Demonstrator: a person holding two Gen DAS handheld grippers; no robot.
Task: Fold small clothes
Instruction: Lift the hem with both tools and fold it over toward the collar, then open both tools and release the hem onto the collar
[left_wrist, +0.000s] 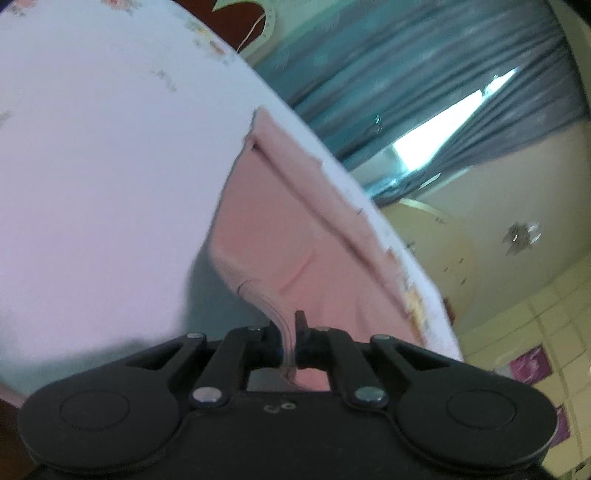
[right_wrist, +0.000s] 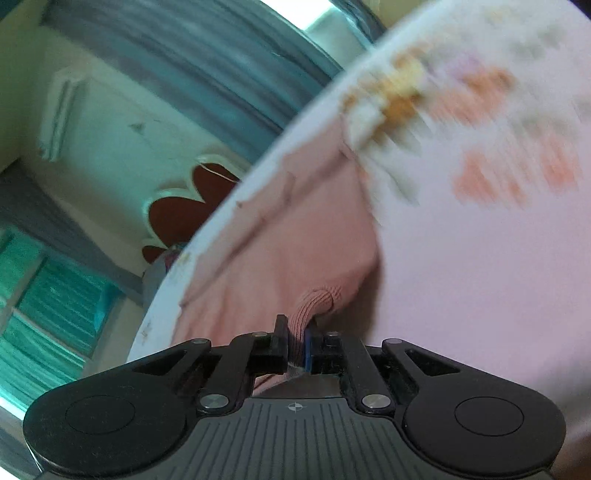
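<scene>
Pink garment (left_wrist: 280, 236) blurred, edges pinched by L hand-held gripper (left_wrist: 290, 332) & R hand-held gripper (right_wrist: 297, 343).

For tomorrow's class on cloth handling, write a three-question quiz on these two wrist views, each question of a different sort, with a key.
1. True or false: the left tongs are shut on the pink garment.
2. What do the right tongs pinch? A) a ribbed pink edge B) a curtain C) nothing
3. Fill in: the garment lies on a pale ____-printed sheet.

Key: 1 true; 2 A; 3 flower
</scene>
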